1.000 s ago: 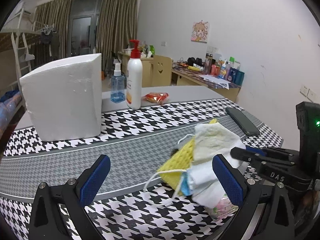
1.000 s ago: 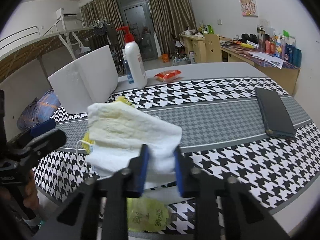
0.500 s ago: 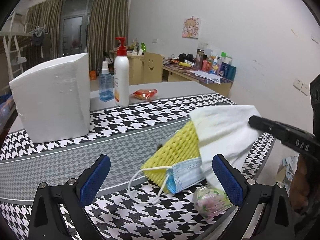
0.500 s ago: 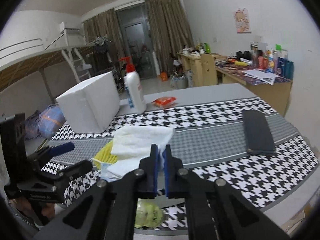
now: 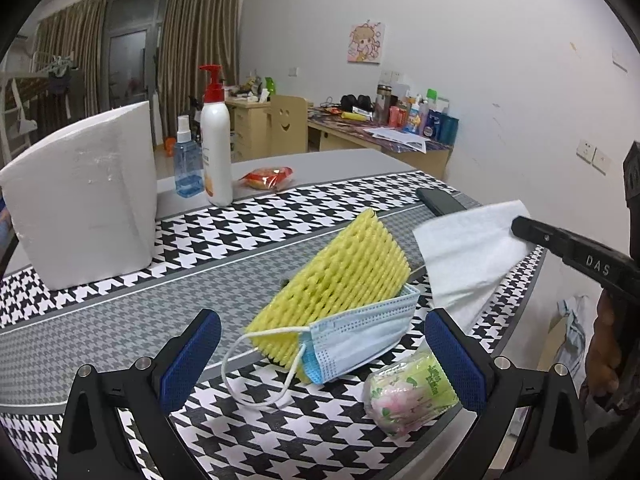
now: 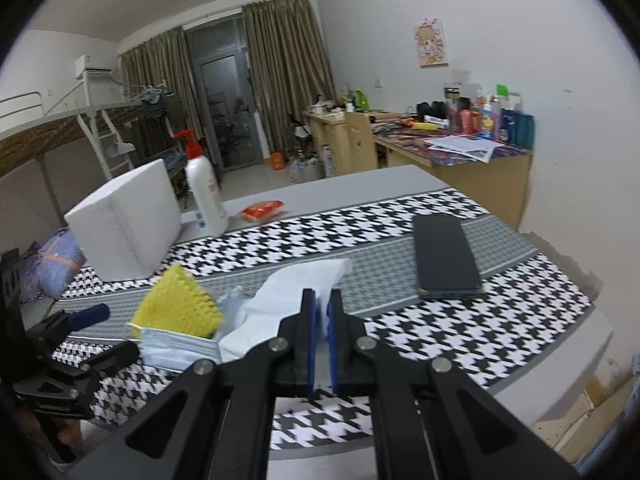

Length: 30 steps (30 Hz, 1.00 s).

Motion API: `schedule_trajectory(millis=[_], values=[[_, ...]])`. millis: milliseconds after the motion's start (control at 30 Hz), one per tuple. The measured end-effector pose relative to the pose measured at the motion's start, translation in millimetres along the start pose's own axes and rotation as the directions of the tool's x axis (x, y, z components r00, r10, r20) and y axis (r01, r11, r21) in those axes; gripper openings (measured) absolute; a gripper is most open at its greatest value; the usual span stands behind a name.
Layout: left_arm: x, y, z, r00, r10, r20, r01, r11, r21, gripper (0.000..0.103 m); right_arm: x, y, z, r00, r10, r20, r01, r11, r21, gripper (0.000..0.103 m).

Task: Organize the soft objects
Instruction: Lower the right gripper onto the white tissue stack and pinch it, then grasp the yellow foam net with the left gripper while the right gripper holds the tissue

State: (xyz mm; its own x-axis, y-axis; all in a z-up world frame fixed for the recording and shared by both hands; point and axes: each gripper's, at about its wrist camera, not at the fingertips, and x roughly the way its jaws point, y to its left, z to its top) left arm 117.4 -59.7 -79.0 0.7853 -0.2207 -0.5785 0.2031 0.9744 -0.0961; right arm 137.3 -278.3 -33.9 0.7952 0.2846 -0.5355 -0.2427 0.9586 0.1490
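On the houndstooth table [image 5: 120,292], the right gripper [image 6: 322,316] pinches the white cloth [image 5: 468,256] clear of the pile; the left gripper [image 5: 320,344] waits wide open, empty

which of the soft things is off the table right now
The white cloth: the right gripper is shut on it and holds it up. The yellow foam net, blue face mask and tissue pack lie on the table.
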Motion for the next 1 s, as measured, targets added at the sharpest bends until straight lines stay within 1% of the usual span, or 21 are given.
schedule_trajectory(millis=[167, 200, 233, 267, 300, 333, 367, 467, 533, 567, 633, 767, 833, 900, 933, 967, 1000], values=[[5.7, 1.2, 10.2, 1.000, 0.007, -0.006, -0.007, 1.000, 0.012, 0.102, 5.9, -5.7, -6.1, 1.000, -0.021, -0.022, 0.021, 1.000, -0.006, 0.010], [8.3, 2.1, 12.5, 1.000, 0.011, -0.010, -0.011, 1.000, 0.013, 0.102, 6.8, -6.9, -7.6, 0.999, -0.027, -0.030, 0.027, 1.000, -0.010, 0.017], [10.2, 2.5, 14.9, 1.000, 0.014, -0.011, -0.013, 1.000, 0.014, 0.102, 8.3, -8.1, -9.2, 0.999, -0.030, -0.037, 0.030, 0.999, -0.013, 0.028], [11.9, 2.5, 16.5, 1.000, 0.014, -0.013, -0.014, 1.000, 0.017, 0.102, 9.3, -9.7, -10.7, 0.999, -0.031, -0.040, 0.031, 0.999, -0.012, 0.036], [13.4, 1.9, 18.3, 1.000, 0.011, -0.014, -0.011, 1.000, 0.020, 0.102, 9.6, -10.9, -11.7, 0.999, -0.031, -0.039, 0.030, 0.999, -0.010, 0.054], [15.4, 1.3, 20.1, 1.000, 0.007, -0.018, -0.006, 1.000, 0.024, 0.102, 9.3, -12.3, -12.7, 0.999, -0.030, -0.034, 0.030, 1.000, -0.008, 0.067], [17.4, 1.0, 21.5, 1.000, 0.004, -0.022, -0.003, 1.000, 0.027, 0.102, 7.8, -13.5, -13.6, 0.999, -0.032, -0.020, 0.032, 0.999, -0.007, 0.070], [23.9, -0.9, 25.8, 1.000, 0.000, -0.031, 0.002, 0.999, 0.042, 0.099, 6.8, -16.9, -14.6, 1.000, -0.030, -0.008, 0.029, 1.000, -0.005, 0.073], [29.9, -2.7, 28.3, 0.998, -0.017, -0.054, 0.019, 0.998, 0.052, 0.093, 9.4, -20.1, -15.9, 1.000, -0.024, -0.020, 0.024, 1.000, -0.004, 0.074], [32.7, -3.2, 29.1, 0.997, -0.025, -0.067, 0.028, 0.998, 0.052, 0.091, 10.9, -21.2, -17.0, 0.999, -0.021, -0.027, 0.021, 1.000, -0.006, 0.074], [37.3, -5.3, 30.6, 0.995, -0.048, -0.088, 0.054, 0.997, 0.059, 0.084, 13.0, -22.6, -19.4, 0.999, -0.017, -0.035, 0.017, 1.000, -0.006, 0.074], [40.6, -9.1, 31.1, 0.993, -0.056, -0.101, 0.064, 0.995, 0.078, 0.073, 15.9, -25.0, -22.4, 0.999, -0.004, -0.047, 0.004, 1.000, 0.001, 0.074], [41.7, -10.7, 30.2, 0.992, -0.061, -0.114, 0.070, 0.994, 0.082, 0.063, 17.6, -25.9, -23.3, 0.999, 0.001, -0.054, -0.001, 1.000, 0.000, 0.074], [44.3, -10.7, 29.3, 0.990, -0.058, -0.129, 0.068, 0.995, 0.078, 0.058, 19.5, -25.2, -24.7, 0.998, 0.005, -0.065, -0.006, 1.000, -0.011, 0.074], [45.4, -10.4, 28.7, 0.989, -0.054, -0.137, 0.066, 0.995, 0.078, 0.051, 21.2, -25.3, -25.1, 0.998, 0.008, -0.069, -0.009, 1.000, -0.017, 0.074], [45.5, -9.6, 28.4, 0.988, -0.052, -0.143, 0.064, 0.995, 0.077, 0.047, 22.4, -24.2, -26.4, 0.997, 0.012, -0.076, -0.015, 0.999, -0.031, 0.074], [46.2, -9.3, 28.3, 0.988, -0.049, -0.147, 0.061, 0.995, 0.076, 0.040, 23.2, -23.4, -27.3, 0.997, 0.014, -0.080, -0.018, 0.999, -0.043, 0.074]])
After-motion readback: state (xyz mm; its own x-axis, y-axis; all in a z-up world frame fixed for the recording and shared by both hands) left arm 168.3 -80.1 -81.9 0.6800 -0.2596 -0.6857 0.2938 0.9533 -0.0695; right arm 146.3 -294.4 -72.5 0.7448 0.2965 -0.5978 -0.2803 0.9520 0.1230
